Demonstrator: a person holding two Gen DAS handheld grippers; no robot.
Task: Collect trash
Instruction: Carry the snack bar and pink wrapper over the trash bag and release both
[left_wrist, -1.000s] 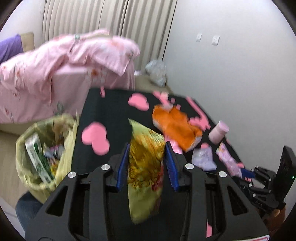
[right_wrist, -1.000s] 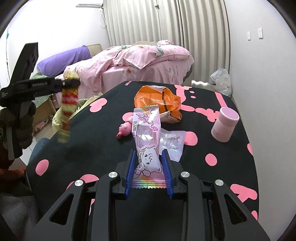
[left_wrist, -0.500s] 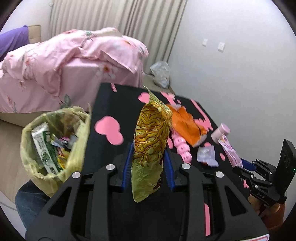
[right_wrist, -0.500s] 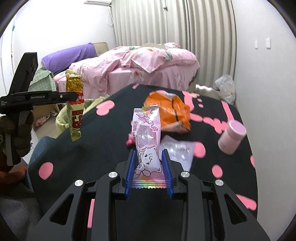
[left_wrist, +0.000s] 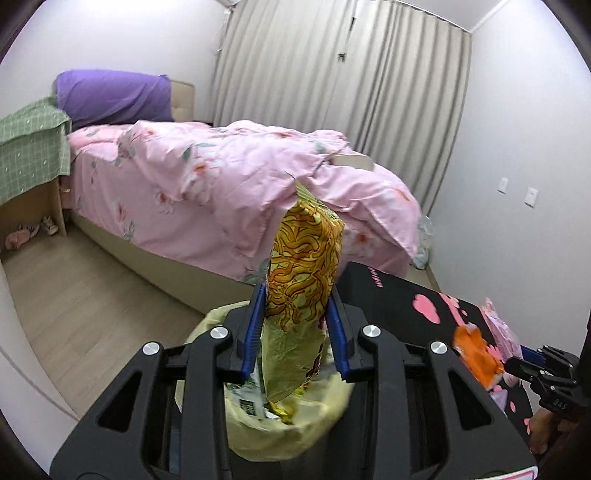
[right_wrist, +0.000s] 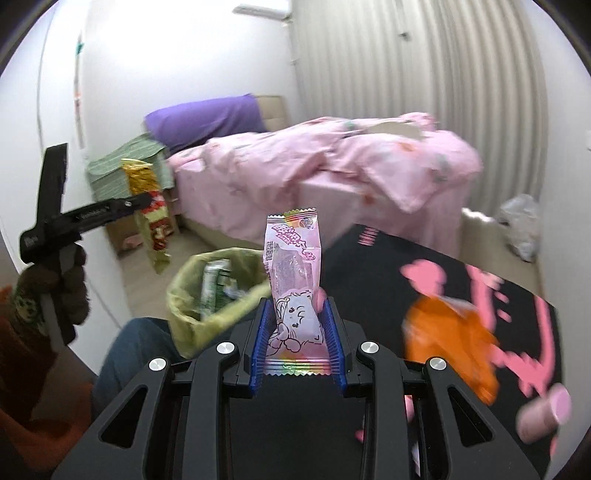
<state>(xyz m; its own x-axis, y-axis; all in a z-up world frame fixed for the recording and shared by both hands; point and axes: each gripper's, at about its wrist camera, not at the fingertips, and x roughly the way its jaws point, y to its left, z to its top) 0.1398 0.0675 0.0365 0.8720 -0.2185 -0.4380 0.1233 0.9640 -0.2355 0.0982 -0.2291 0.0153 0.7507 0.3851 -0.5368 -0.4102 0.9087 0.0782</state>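
Yellow noodle packet (left_wrist: 303, 280) is pinched in the left gripper (left_wrist: 297, 332) above the lined bin (right_wrist: 192, 295), off the table's (right_wrist: 373, 266) left edge. Pink candy wrapper (right_wrist: 295, 291) is clamped in the right gripper (right_wrist: 297, 343). Release is best made centred over the bin's mouth, one item at a time.

Yellow noodle wrapper (left_wrist: 303, 266) upright above yellow-lined bin (right_wrist: 184, 295) — pink candy packet (right_wrist: 293, 273) upright, lifted.

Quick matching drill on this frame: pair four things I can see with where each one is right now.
Things:
1. yellow noodle wrapper
2. pink cartoon wrapper
3. orange bag
4. green carton

Places:
a. inside the yellow bin bag
b. clamped in the right gripper
c. lying on the black table
d. clamped in the left gripper

Pairs: 1-d, 2-b, 3-c, 4-a
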